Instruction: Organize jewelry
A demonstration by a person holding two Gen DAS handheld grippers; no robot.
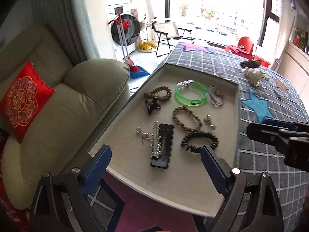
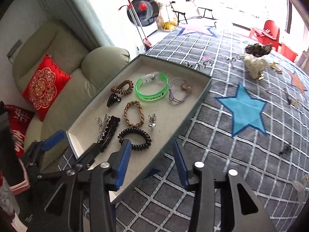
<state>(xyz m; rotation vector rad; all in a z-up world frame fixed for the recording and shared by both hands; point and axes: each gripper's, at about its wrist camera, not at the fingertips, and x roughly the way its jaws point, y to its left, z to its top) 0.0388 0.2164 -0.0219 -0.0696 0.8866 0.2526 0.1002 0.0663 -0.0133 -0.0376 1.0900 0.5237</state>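
A grey tray (image 1: 193, 185) (image 2: 195, 108) lies on a checked cloth and holds a green bangle (image 1: 191, 95) (image 2: 151, 88), a black coil band (image 1: 199, 141) (image 2: 135, 138), a braided tan band (image 1: 186, 118) (image 2: 133, 116), a brown coil band (image 1: 157, 92) (image 2: 122, 88), a black claw clip (image 1: 152, 105) (image 2: 113, 100), a spiked silver clip on a black clip (image 1: 161, 145) (image 2: 106, 131) and a purple tie (image 1: 217, 96) (image 2: 178, 91). My left gripper (image 1: 156, 165) (image 2: 77, 145) is open and empty over the tray's near end. My right gripper (image 2: 152, 162) is open and empty at the tray's near right edge.
More loose jewelry (image 2: 256, 63) and small pieces (image 2: 291, 100) lie on the checked cloth (image 2: 231, 154) to the right of the tray. A green sofa (image 1: 67, 106) with a red cushion (image 1: 21, 98) stands to the left. A red chair (image 2: 268, 32) is beyond the far edge.
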